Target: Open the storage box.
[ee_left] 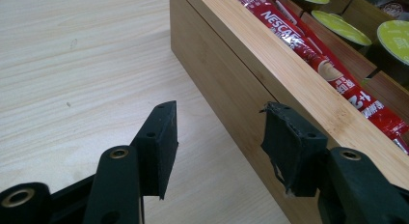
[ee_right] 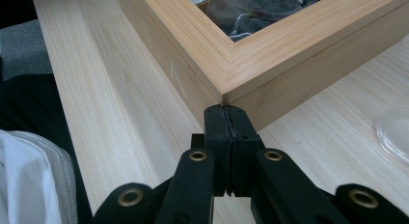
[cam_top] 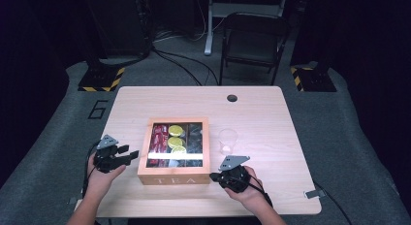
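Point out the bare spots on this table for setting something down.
Free: the far strip of the table beyond the tea box, and right of the plastic cup. Crowded: both near box corners, where left gripper and right gripper sit.

One wooden tea box (cam_top: 173,179), three yellow-green capsules (cam_top: 175,142), one clear plastic cup (cam_top: 228,140), one folding chair (cam_top: 252,43), two grippers (cam_top: 116,154).

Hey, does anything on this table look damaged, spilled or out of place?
Only wear: the left gripper has a black jaw pad with ragged, chipped edges. The wooden tea box sits square and the clear plastic cup stands upright; nothing spilled.
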